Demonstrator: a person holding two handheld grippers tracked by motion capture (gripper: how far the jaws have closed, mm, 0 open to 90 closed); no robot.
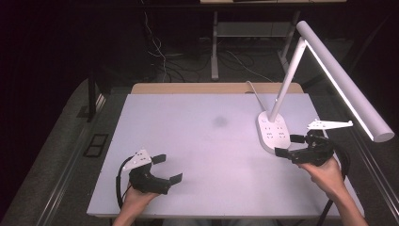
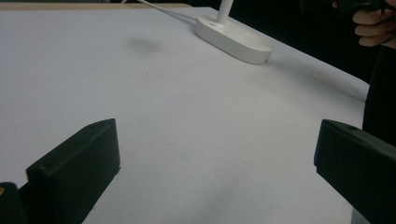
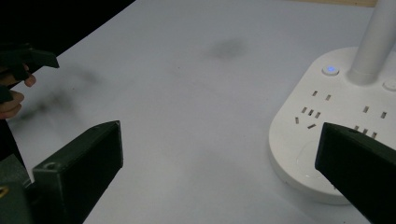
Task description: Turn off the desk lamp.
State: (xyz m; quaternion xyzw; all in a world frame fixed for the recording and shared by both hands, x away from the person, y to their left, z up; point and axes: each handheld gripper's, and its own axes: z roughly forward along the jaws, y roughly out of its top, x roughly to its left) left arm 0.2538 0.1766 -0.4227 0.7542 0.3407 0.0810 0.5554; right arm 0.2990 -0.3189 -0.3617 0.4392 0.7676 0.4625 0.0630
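Sitting in dark room: pale grey matte bench [image 1: 207, 141], white desk lamp with socket-strip base [image 1: 273, 132] far right. Left claw [image 1: 167, 168] gaping wide, empty; right claw [image 1: 289, 146] spread wide, empty, just beside lamp base.

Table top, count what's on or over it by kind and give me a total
Desk lamp with a socket base: 1
Handheld grippers, jaws open: 2, the left gripper and the right gripper
Total: 3
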